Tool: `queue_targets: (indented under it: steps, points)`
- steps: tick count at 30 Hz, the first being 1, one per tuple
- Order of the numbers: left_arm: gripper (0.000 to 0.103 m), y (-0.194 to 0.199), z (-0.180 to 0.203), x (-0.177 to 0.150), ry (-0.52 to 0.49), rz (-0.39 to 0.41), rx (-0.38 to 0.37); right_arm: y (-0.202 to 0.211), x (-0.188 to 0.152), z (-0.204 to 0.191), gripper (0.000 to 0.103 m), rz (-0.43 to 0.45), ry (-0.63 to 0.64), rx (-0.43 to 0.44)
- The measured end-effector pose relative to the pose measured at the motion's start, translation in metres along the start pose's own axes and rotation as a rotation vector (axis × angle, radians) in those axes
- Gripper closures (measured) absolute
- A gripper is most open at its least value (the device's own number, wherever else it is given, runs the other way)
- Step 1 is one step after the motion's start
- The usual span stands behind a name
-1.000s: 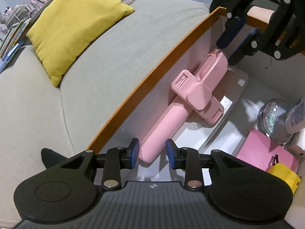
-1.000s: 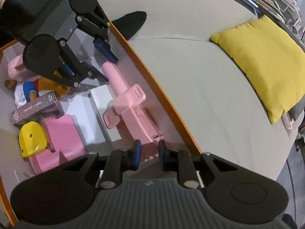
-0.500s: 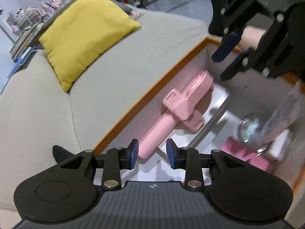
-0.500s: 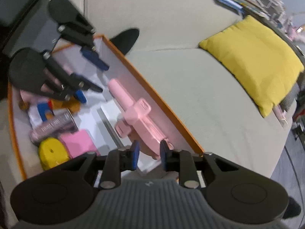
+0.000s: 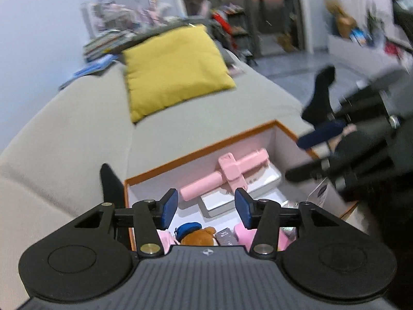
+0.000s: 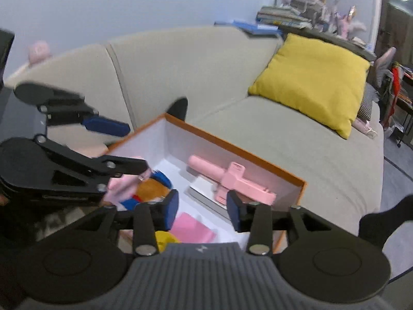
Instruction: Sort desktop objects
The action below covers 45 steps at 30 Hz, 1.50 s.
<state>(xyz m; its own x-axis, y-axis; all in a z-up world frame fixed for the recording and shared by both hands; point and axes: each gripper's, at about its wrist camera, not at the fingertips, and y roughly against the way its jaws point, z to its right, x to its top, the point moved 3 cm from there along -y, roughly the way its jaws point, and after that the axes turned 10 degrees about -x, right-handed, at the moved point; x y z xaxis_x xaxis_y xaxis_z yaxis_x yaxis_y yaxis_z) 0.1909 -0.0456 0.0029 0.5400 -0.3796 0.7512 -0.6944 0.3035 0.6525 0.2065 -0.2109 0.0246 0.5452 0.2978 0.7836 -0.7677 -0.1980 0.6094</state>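
An orange-rimmed white box (image 5: pixel 206 149) (image 6: pixel 232 144) sits against a grey sofa. Inside it a pink selfie stick (image 5: pixel 227 174) (image 6: pixel 232 180) lies along the far wall, partly on a white flat box (image 5: pixel 242 191). A plush bear with a blue cap (image 5: pixel 196 232) (image 6: pixel 149 188), a pink pad (image 6: pixel 192 228) and a yellow item (image 6: pixel 165 239) also lie inside. My left gripper (image 5: pixel 206 208) is open and empty, raised above the box. My right gripper (image 6: pixel 202 206) is open and empty, also raised above it.
A yellow cushion (image 5: pixel 173 69) (image 6: pixel 315 80) lies on the grey sofa (image 5: pixel 77 134) (image 6: pixel 193 64) behind the box. Books and clutter sit on a shelf behind the sofa (image 6: pixel 296 18). A black sock-like shape (image 5: pixel 320 95) shows at the sofa's end.
Both grippers have lifted up and back from the box and opened wider. The pink selfie stick stays lying in the box, released.
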Motion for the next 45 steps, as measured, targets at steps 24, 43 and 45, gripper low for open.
queue_targets:
  steps: [24,43,45]
  points:
    - [0.011,0.030,0.004,-0.073,0.397,0.158,0.069,0.015,-0.077,-0.054,0.019,0.123,-0.279,-0.174]
    - [0.005,-0.001,0.007,-0.096,0.318,0.156,0.155,-0.020,-0.097,-0.067,0.011,0.095,-0.191,-0.292]
    - [0.005,-0.001,0.007,-0.097,0.320,0.160,0.158,-0.021,-0.097,-0.067,0.010,0.097,-0.192,-0.292]
